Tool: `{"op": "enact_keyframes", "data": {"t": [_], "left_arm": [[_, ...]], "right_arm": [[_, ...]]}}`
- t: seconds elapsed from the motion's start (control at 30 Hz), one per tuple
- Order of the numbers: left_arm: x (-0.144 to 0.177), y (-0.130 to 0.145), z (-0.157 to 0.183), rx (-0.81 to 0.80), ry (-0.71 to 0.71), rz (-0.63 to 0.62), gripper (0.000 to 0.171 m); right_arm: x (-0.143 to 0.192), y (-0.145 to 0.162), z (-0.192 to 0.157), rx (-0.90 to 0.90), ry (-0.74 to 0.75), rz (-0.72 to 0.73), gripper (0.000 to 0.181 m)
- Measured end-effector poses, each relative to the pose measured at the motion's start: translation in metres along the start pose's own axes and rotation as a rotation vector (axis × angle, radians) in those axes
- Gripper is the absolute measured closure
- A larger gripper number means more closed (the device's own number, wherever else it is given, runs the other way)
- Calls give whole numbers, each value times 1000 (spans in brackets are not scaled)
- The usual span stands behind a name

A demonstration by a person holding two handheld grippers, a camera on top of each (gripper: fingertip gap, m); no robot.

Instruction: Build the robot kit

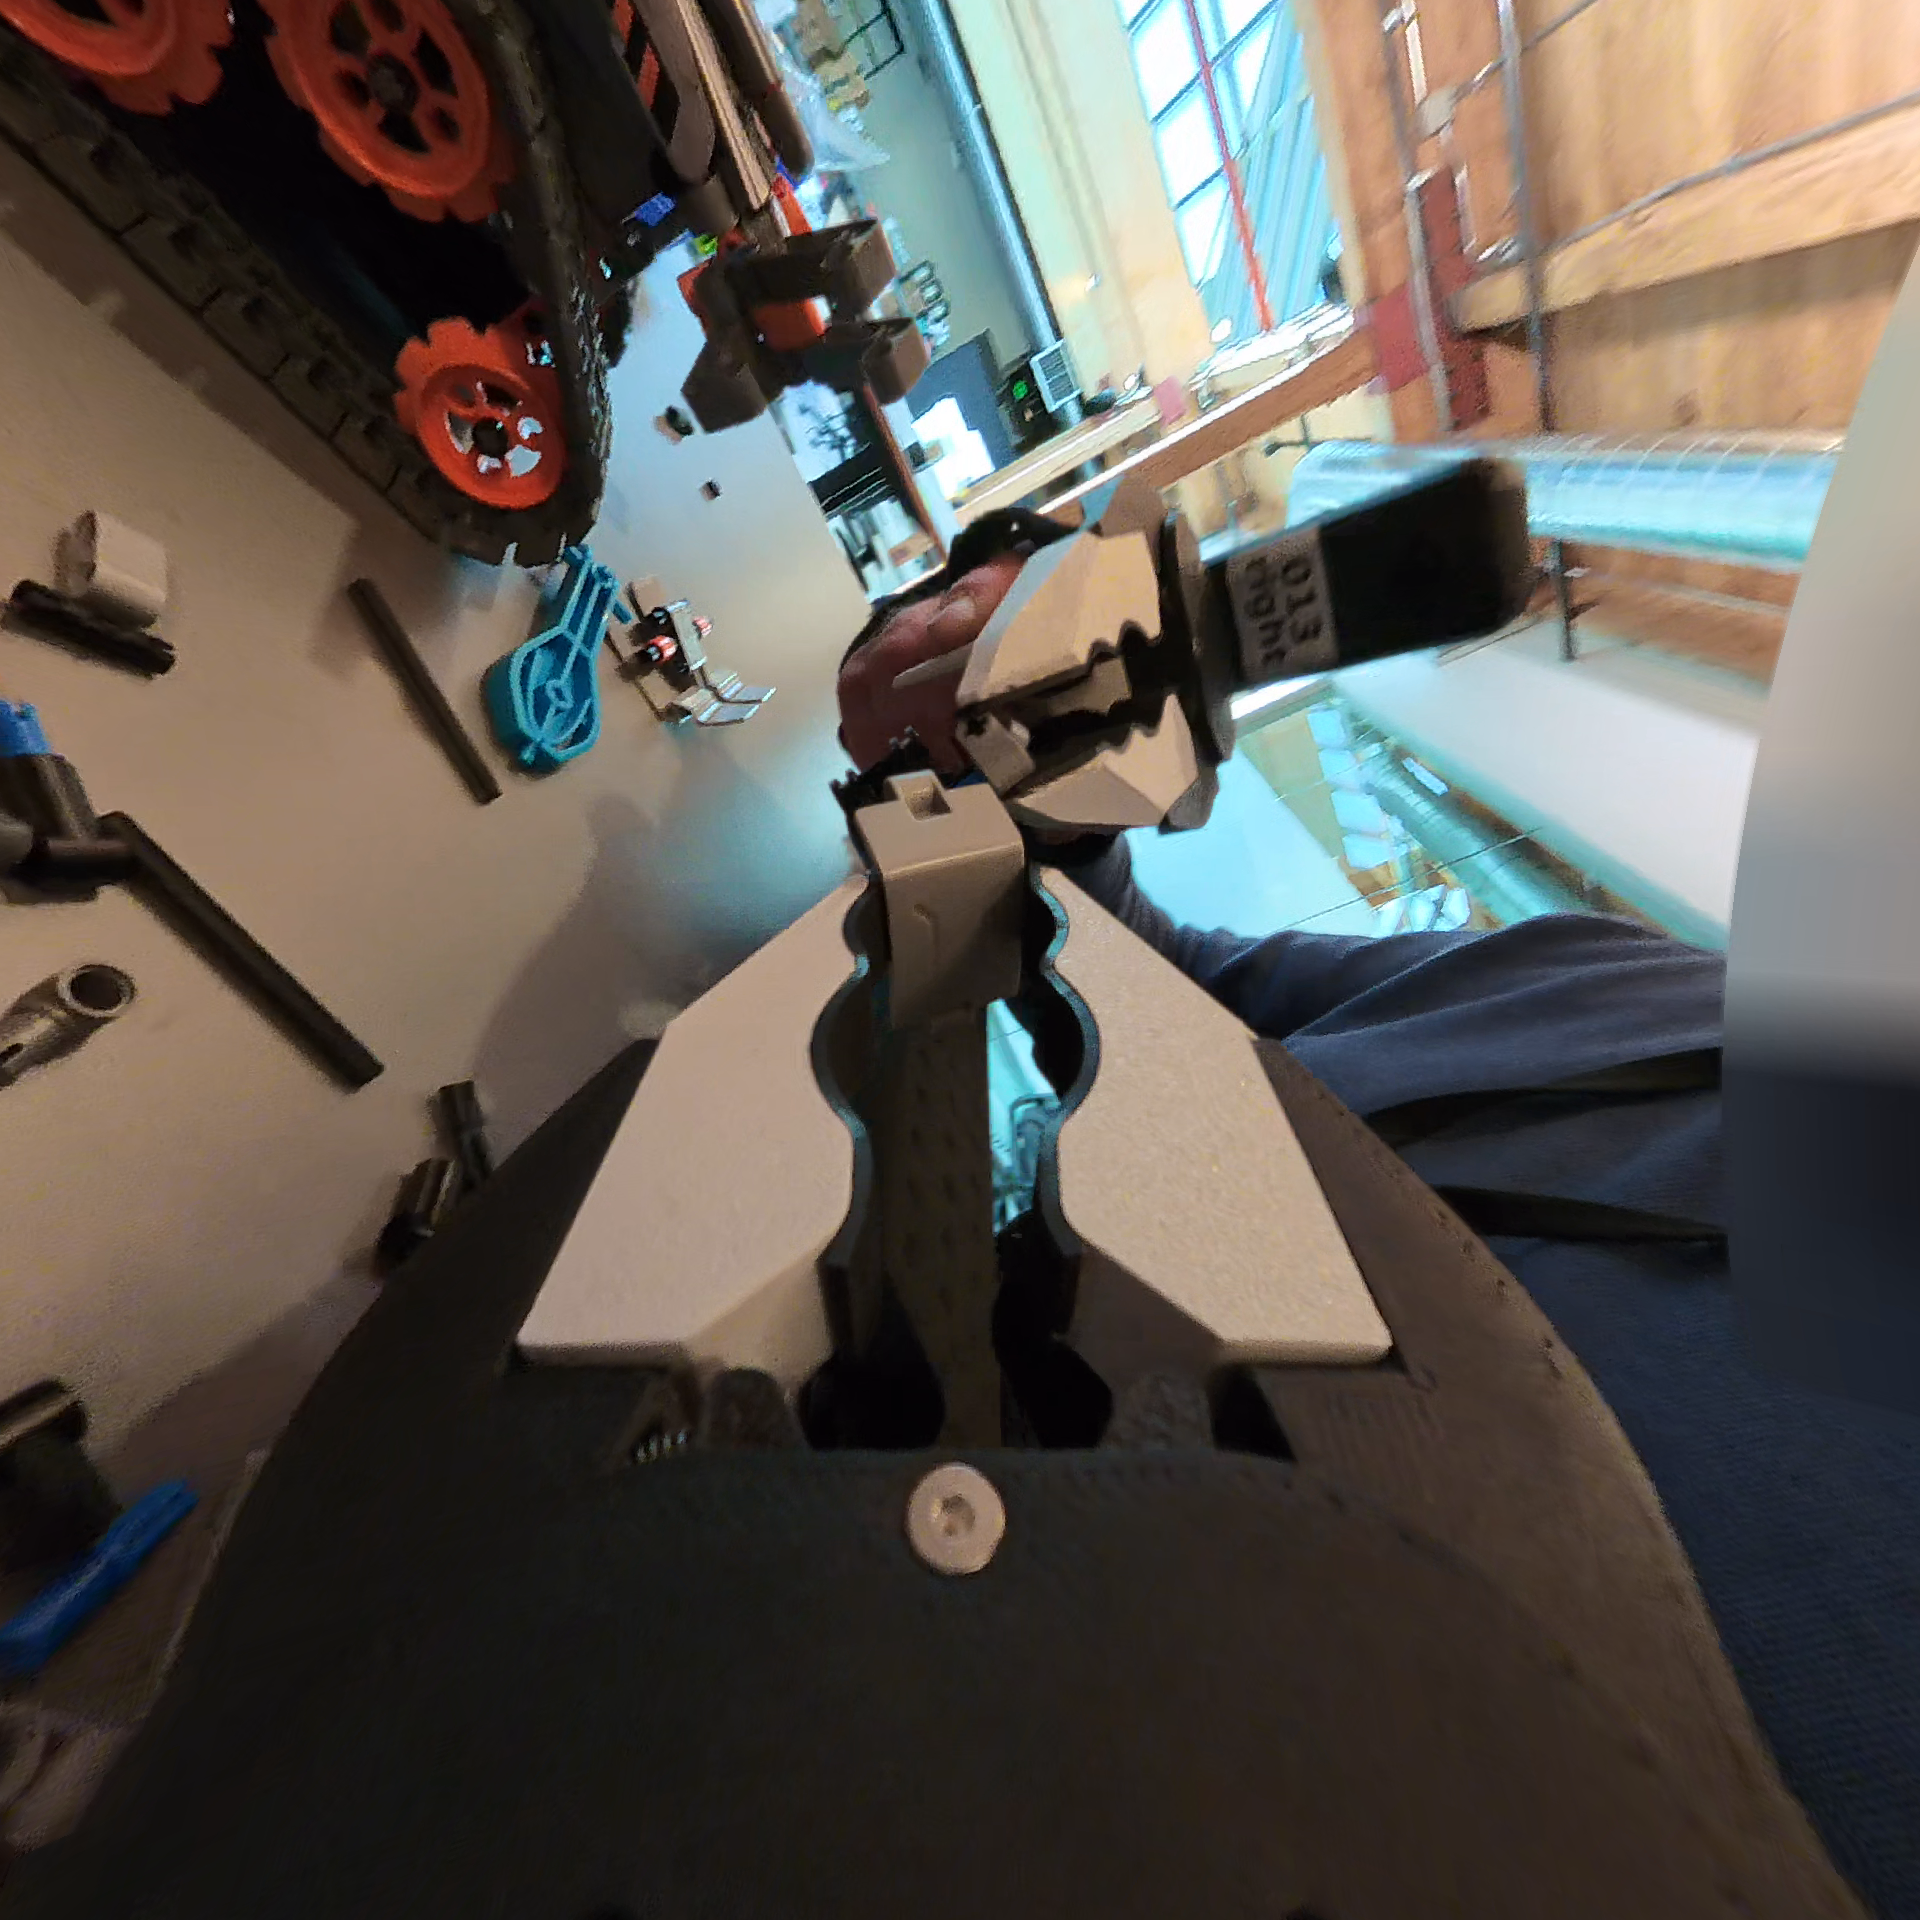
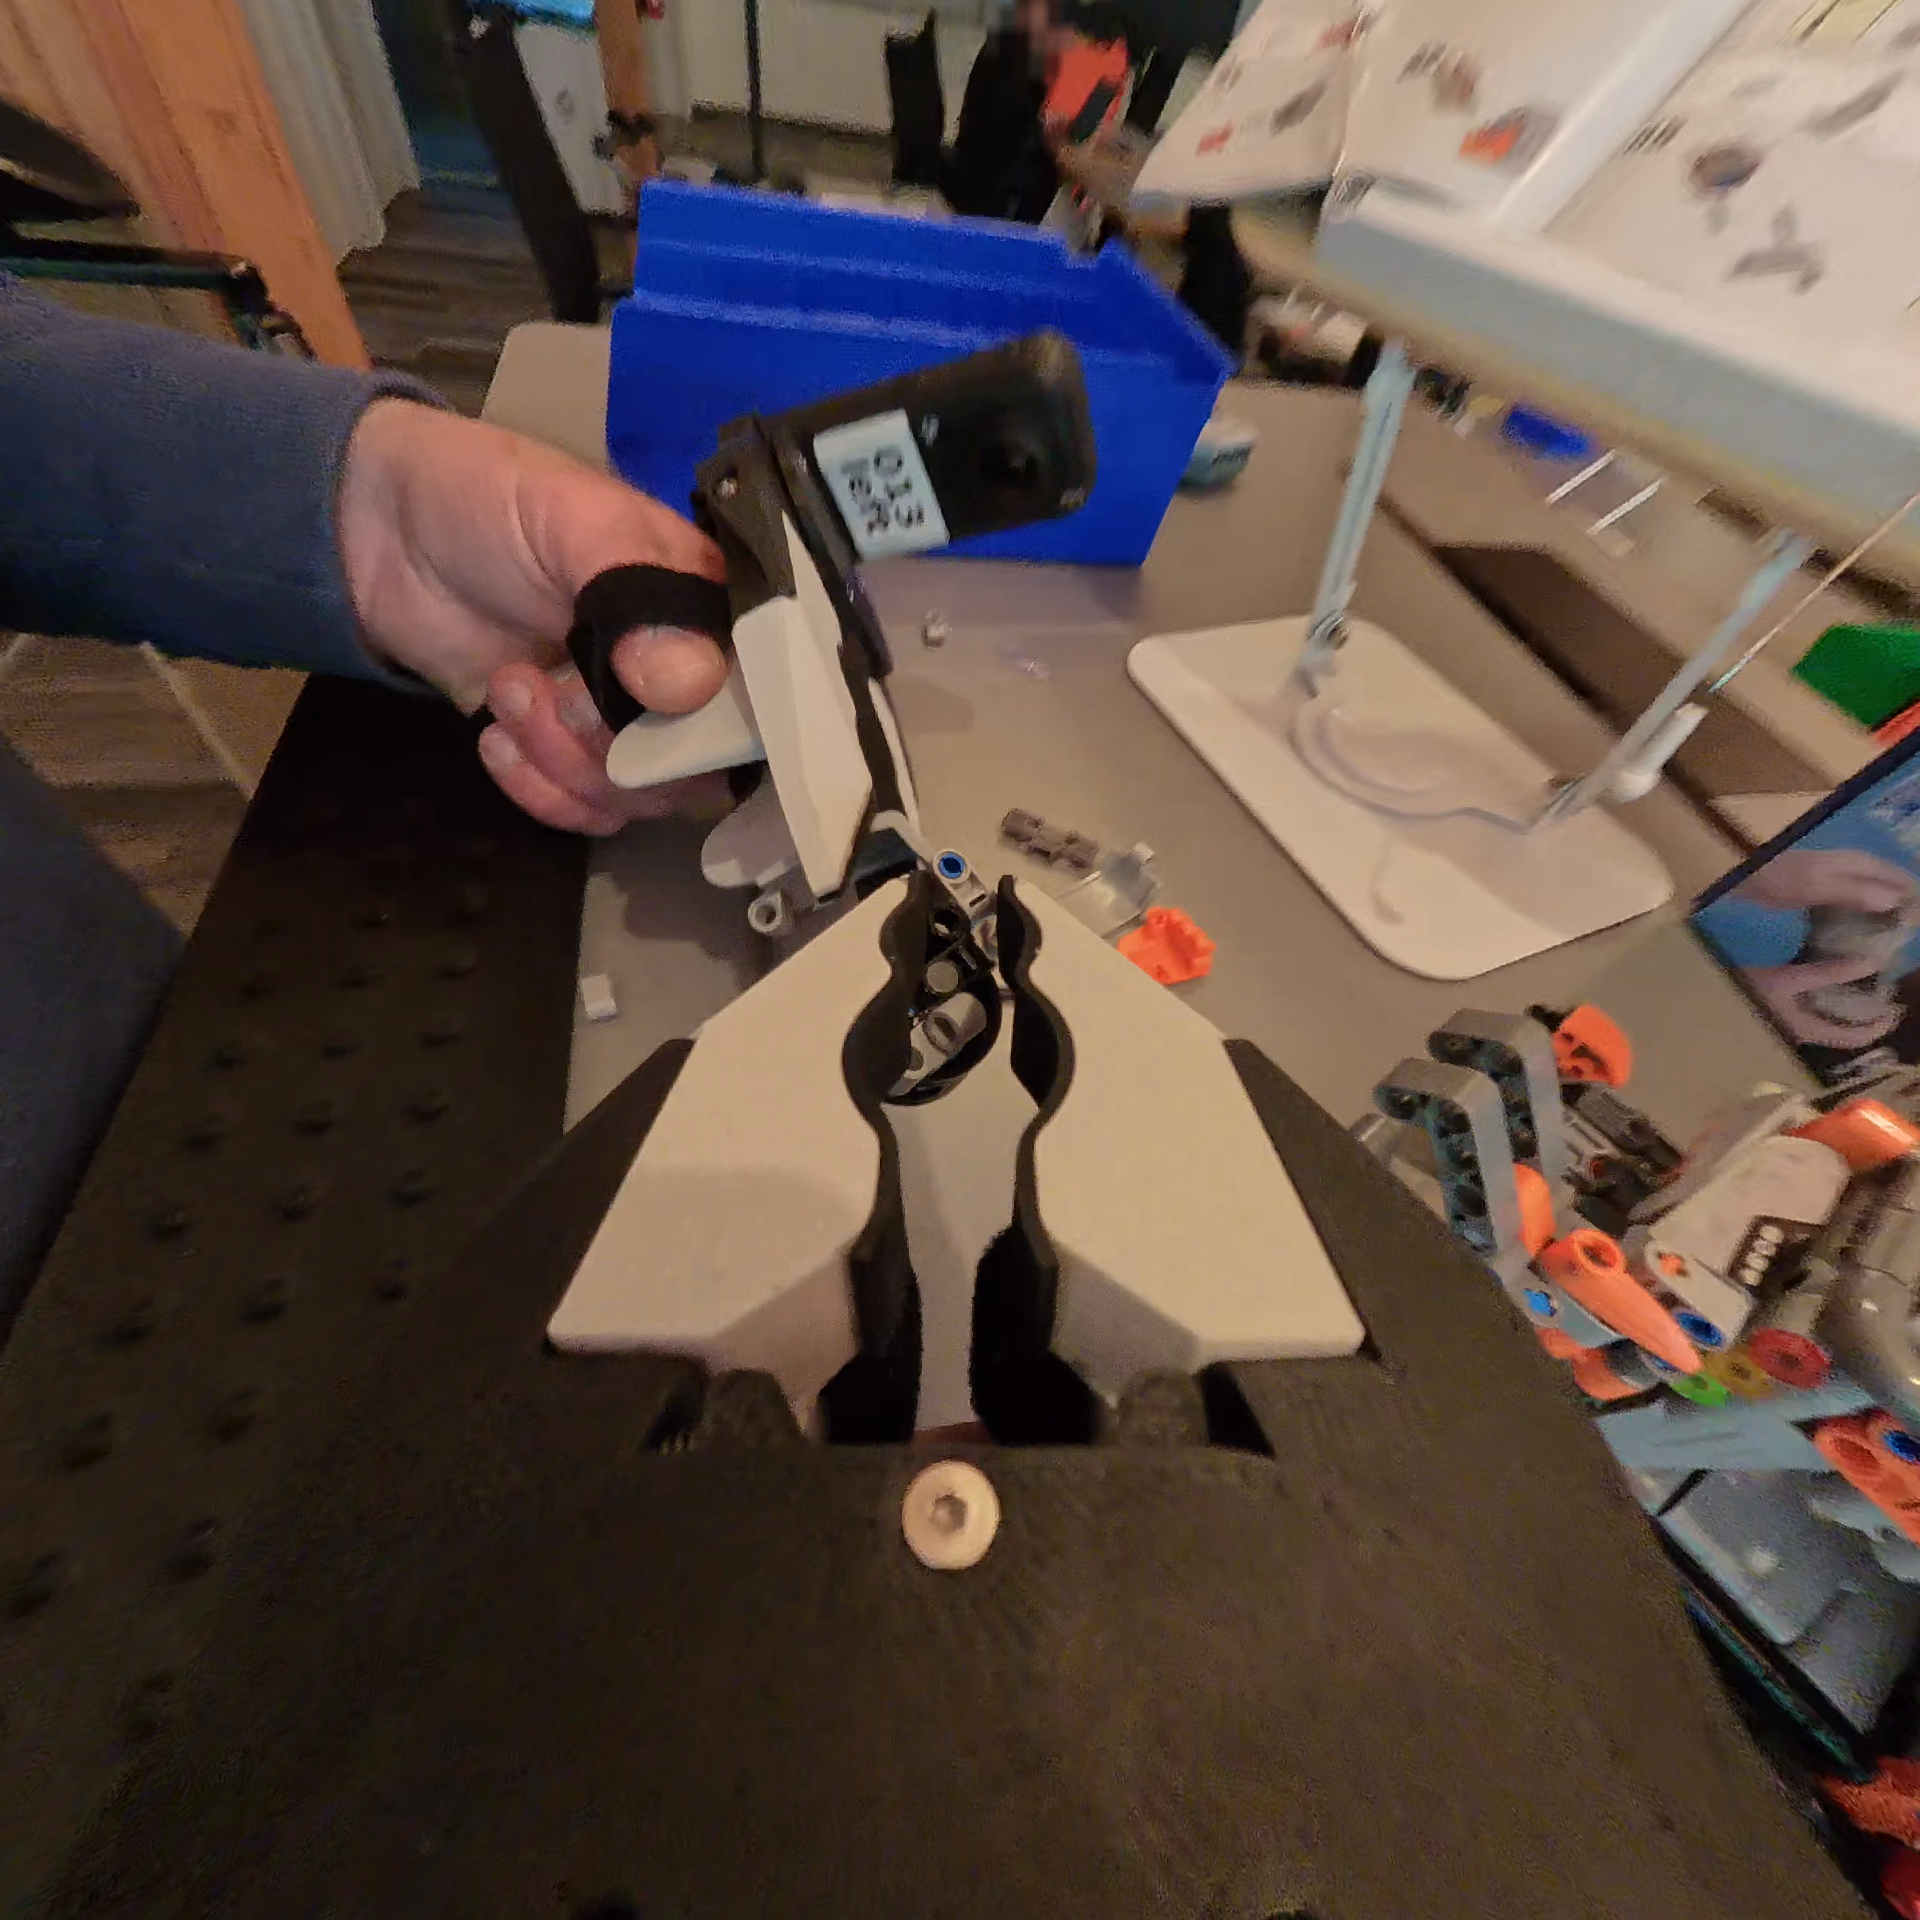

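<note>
The grey piece [image 1: 940, 914] sits pinched in the left claw [image 1: 951, 883] — the right claw [image 2: 951, 914] pinches a black piece [image 2: 940, 977] — both meet above the table [image 2: 1039, 727].

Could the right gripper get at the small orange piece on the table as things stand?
Probably not yet: the right gripper is shut on a black pin piece. The orange piece lies uncovered just beyond its tips.

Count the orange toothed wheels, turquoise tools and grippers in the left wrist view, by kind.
Orange toothed wheels: 3 (one cut off by the frame edge)
Turquoise tool: 1
Grippers: 2, the left gripper shut on a grey piece and the right gripper shut on a black piece
Total: 6
</note>
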State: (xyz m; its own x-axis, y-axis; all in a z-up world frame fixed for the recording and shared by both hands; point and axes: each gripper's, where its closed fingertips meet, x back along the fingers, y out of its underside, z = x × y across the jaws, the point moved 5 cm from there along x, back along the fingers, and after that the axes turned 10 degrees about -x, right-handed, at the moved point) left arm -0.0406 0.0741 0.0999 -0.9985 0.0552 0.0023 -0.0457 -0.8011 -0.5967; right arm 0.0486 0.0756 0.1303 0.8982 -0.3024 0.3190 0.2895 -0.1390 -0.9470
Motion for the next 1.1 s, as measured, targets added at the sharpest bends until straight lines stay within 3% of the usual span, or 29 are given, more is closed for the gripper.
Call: {"op": "enact_keyframes", "data": {"t": [0.23,0.77,1.1], "left_arm": [[-6,-3,0,71,59,48,149],[-21,-8,4,98,104,150,150],[-25,-9,6,-45,1,140,151]], "right_arm": [[12,-4,3,9,87,110,171],[17,-5,6,74,232,174,172],[18,-5,3,126,299,173,171]]}}
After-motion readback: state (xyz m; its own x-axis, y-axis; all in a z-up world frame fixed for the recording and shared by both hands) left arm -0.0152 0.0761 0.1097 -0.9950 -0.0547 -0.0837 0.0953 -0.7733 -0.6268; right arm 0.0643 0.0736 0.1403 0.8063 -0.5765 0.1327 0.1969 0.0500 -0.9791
